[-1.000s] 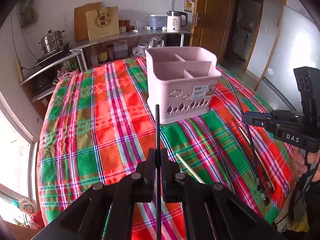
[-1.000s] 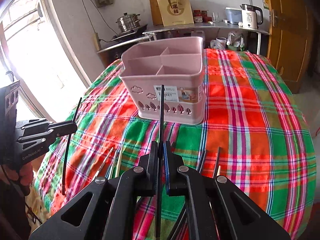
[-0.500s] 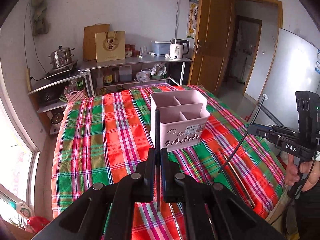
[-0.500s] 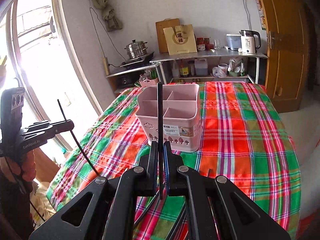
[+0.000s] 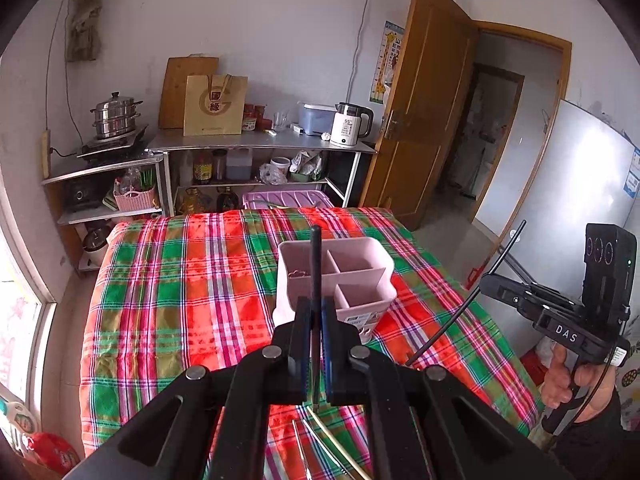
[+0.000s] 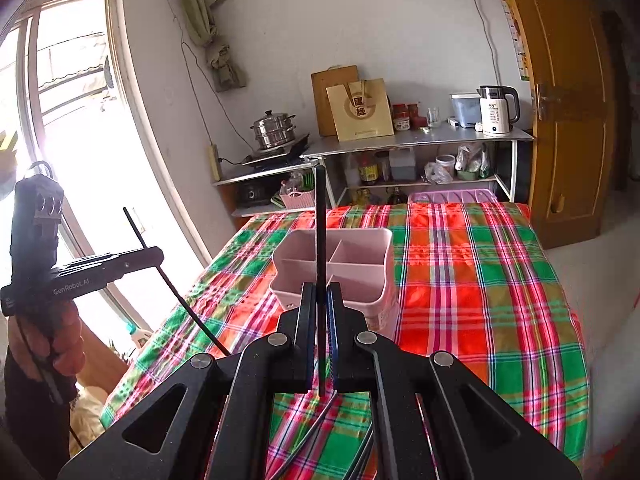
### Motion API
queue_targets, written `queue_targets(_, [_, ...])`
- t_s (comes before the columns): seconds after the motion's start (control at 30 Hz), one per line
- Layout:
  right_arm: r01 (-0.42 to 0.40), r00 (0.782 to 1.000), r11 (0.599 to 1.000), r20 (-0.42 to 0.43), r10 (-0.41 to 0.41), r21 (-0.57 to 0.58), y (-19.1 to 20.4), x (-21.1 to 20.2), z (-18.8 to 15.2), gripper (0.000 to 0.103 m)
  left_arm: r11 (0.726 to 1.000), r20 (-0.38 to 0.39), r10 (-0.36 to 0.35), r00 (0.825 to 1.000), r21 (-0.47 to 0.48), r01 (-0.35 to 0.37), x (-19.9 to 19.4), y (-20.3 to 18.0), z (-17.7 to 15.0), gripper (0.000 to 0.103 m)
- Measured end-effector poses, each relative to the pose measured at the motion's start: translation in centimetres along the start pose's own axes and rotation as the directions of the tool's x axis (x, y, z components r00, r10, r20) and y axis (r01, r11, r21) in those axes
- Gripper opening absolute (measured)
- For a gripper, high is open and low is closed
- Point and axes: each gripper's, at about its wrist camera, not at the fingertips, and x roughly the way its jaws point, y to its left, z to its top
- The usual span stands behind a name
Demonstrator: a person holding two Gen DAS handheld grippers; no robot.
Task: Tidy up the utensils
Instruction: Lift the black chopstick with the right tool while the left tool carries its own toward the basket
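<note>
Standing upright between the clenched jaws of the left gripper (image 5: pixel 316 320), a thin black chopstick (image 5: pixel 316 276) runs lengthwise up the left wrist view, its tip crossing the pink plastic organizer (image 5: pixel 352 280), a smooth box split into compartments on the plaid tablecloth (image 5: pixel 180 300). Off to the right, the right gripper (image 5: pixel 486 286) holds a second black chopstick (image 5: pixel 460 308) tilted, upper end pointing up and to the right. More loose sticks (image 5: pixel 332 440) lie on the cloth below.

From the right wrist view, the right gripper (image 6: pixel 318 308) is clamped on its chopstick (image 6: pixel 320 248), which looks vertical here, rising past the organizer (image 6: pixel 360 256). The left gripper (image 6: pixel 158 256) shows at the left, its stick (image 6: pixel 176 284) slanting down toward the tablecloth (image 6: pixel 480 280)
</note>
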Motion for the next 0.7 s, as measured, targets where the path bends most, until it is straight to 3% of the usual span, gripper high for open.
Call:
queue_targets(0.43, [-0.023,0.995,1.0,0.102,0.023,-0.005,0.4,1.1,6.9,0.005,1.0,0.093,-0.012,0.996,-0.013,0.013,1.2,-0.4,7.7,0.005])
queue_targets(0.7, [-0.038,0.994,0.999,0.101,0.038,-0.005,0.8,4.5,7.9,0.005,0.998,0.1,-0.026,0.995,-0.049,0.031,3.8,1.3,9.3,0.005])
